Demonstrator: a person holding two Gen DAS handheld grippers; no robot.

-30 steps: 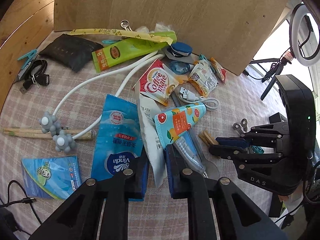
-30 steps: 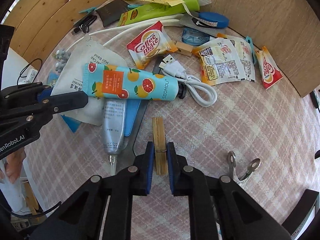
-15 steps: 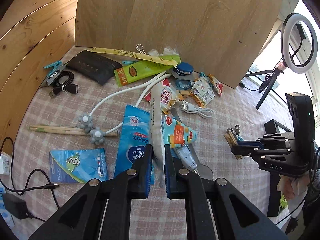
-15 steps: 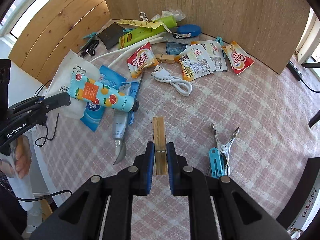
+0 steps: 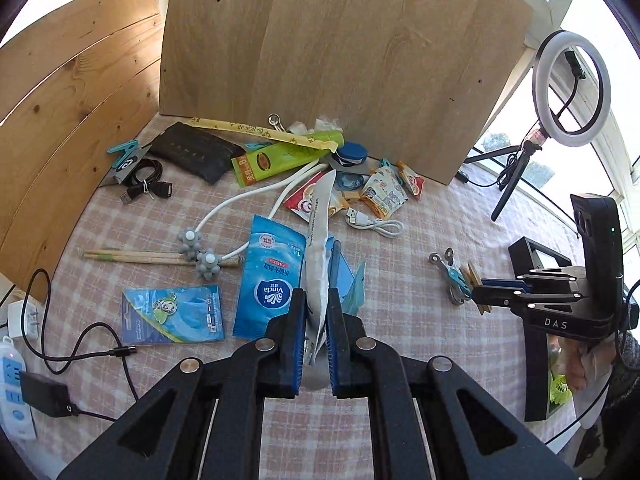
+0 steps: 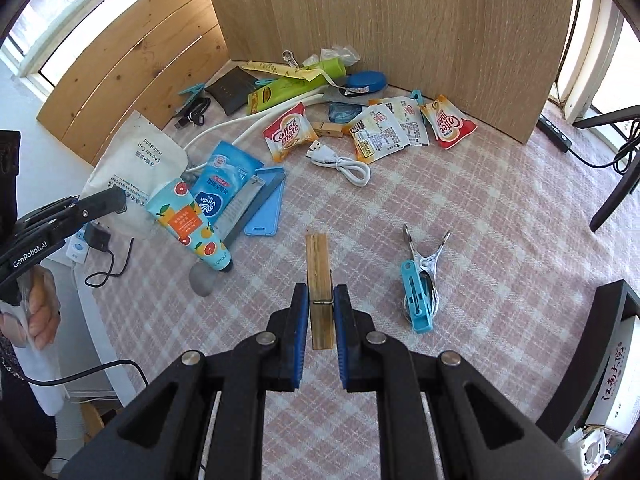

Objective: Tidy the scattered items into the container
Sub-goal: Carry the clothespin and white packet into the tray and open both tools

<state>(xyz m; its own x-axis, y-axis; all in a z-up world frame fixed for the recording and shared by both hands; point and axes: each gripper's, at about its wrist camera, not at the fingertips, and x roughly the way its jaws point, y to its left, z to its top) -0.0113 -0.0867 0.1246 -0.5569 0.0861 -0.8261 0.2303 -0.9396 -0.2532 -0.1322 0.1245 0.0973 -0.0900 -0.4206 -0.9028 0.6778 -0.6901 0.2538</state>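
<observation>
Jaws of our left gripper [image 5: 316, 320] pinch white pouch [image 6: 136, 168] by its edge, so it hangs clear of worktop [image 6: 480, 216]; print reads "Shower Cap", "Hair Band". Right gripper [image 6: 321, 316] clamps wooden peg [image 6: 319, 276] lengthwise. Black container [image 6: 608, 320] at right edge. Litter: "Vinda" pack [image 5: 272, 276], "Coffee mate" sachet [image 6: 286, 136].

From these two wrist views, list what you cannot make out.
- Container: left view, mostly behind the right gripper; contents unseen.
- White pouch: left view, edge-on in the left gripper; print unreadable.
- Tube: right view; the pouch's grip point sits behind it.
</observation>
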